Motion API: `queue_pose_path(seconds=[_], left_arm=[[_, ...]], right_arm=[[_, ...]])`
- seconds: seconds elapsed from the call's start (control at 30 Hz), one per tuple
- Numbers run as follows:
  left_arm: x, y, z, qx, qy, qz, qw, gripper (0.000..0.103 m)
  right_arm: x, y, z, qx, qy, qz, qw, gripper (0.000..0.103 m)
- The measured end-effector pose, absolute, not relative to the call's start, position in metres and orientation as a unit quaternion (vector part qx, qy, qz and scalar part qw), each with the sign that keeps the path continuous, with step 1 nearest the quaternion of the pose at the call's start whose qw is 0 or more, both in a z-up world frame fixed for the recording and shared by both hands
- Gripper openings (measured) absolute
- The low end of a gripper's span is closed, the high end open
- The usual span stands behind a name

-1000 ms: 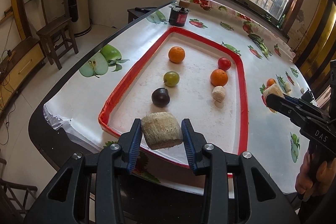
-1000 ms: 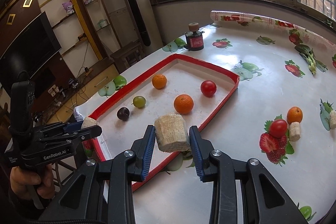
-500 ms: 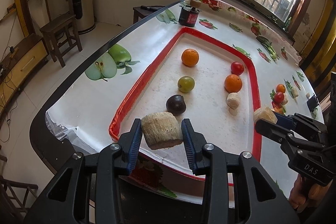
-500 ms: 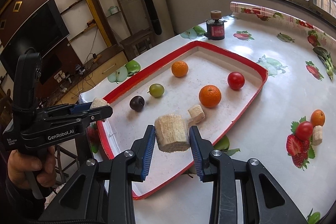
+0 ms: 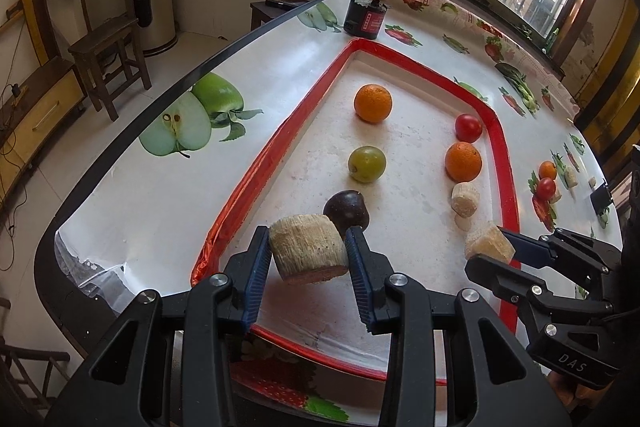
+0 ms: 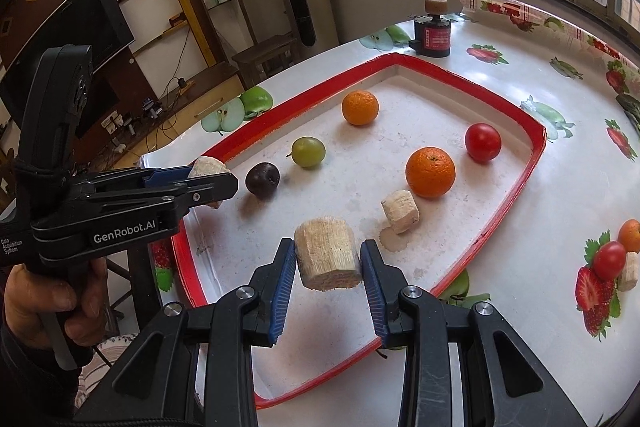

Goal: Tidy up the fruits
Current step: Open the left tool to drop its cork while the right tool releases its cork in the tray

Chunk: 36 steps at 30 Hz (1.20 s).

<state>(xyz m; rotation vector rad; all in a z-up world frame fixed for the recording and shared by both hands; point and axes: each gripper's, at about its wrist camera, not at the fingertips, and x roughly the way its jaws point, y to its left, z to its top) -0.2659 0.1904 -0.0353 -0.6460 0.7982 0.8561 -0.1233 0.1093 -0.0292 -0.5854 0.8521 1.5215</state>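
Left gripper (image 5: 307,253) pinches a tan fibrous chunk (image 5: 307,247) above the red-rimmed tray's (image 5: 256,179) near edge. Right gripper (image 6: 328,261) pinches a second chunk (image 6: 327,253) over the tray's near end. 6 pieces lie inside the tray.

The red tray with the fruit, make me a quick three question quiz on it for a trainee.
1. True or false: both claws hold a pale fibrous chunk above the red tray.
2. Counting only what rests on the tray floor, how many oranges are there?
3. Which fruit lies nearest the left claw? A) tomato B) dark plum C) green fruit

Key
1. True: the left claw grips one chunk and the right claw grips another chunk.
2. Two: the far orange and the near orange.
3. B: the dark plum sits just beyond it, closer than the green fruit or the tomato.
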Motion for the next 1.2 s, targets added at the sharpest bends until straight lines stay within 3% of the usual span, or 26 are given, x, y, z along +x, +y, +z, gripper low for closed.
queue_pose_path(seconds=[0.53, 0.67, 1.2], left_arm=[[-0.261, 0.192, -0.038, -0.294, 0.384, 0.403, 0.777, 0.036], [-0.263, 0.191, -0.035, -0.294, 0.381, 0.412, 0.774, 0.049], [-0.251, 0.169, -0.013, -0.276, 0.377, 0.405, 0.786, 0.049]], right_arm=[[-0.122, 0.116, -0.044, -0.266, 0.38, 0.656, 0.596, 0.035], [-0.121, 0.111, -0.039, -0.263, 0.376, 0.657, 0.598, 0.04], [-0.087, 0.063, -0.004, -0.216, 0.359, 0.645, 0.639, 0.045]])
